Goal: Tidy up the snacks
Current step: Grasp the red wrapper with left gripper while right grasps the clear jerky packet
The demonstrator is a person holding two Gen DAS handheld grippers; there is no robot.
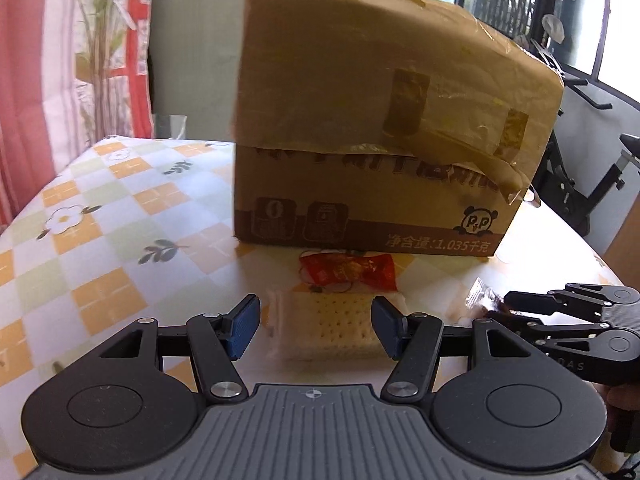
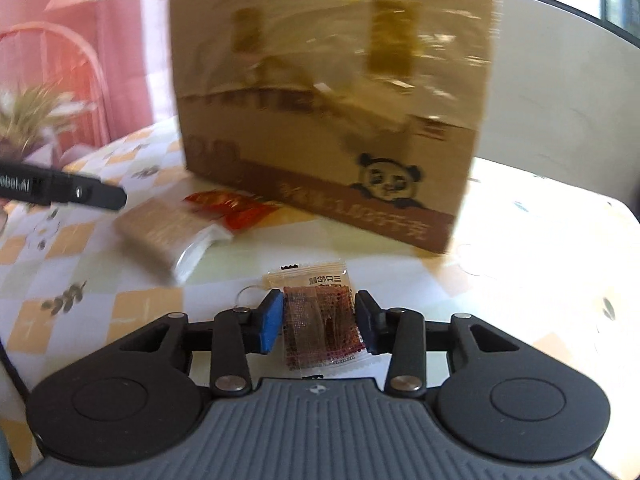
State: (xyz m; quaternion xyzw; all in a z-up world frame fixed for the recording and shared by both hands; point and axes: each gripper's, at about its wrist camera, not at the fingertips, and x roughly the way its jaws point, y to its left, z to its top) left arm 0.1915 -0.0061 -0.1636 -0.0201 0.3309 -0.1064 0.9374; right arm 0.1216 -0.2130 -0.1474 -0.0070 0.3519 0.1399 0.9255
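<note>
A clear packet of pale crackers (image 1: 328,326) lies on the tablecloth between the blue pads of my left gripper (image 1: 316,326), which is open and leaves a gap at the left pad. Just beyond it, a red snack wrapper (image 1: 348,270) rests against the foot of a cardboard box (image 1: 380,140). My right gripper (image 2: 320,320) has both pads against the sides of a small clear sachet with dark contents (image 2: 320,328). From the left wrist view, the right gripper (image 1: 500,306) and that sachet (image 1: 480,294) sit at the right.
The tall taped box (image 2: 328,120) with a panda print stands upright mid-table, close behind the snacks. The checkered floral tablecloth (image 1: 100,220) stretches to the left. An exercise bike (image 1: 592,184) stands beyond the table's right edge. A pink curtain hangs at the left.
</note>
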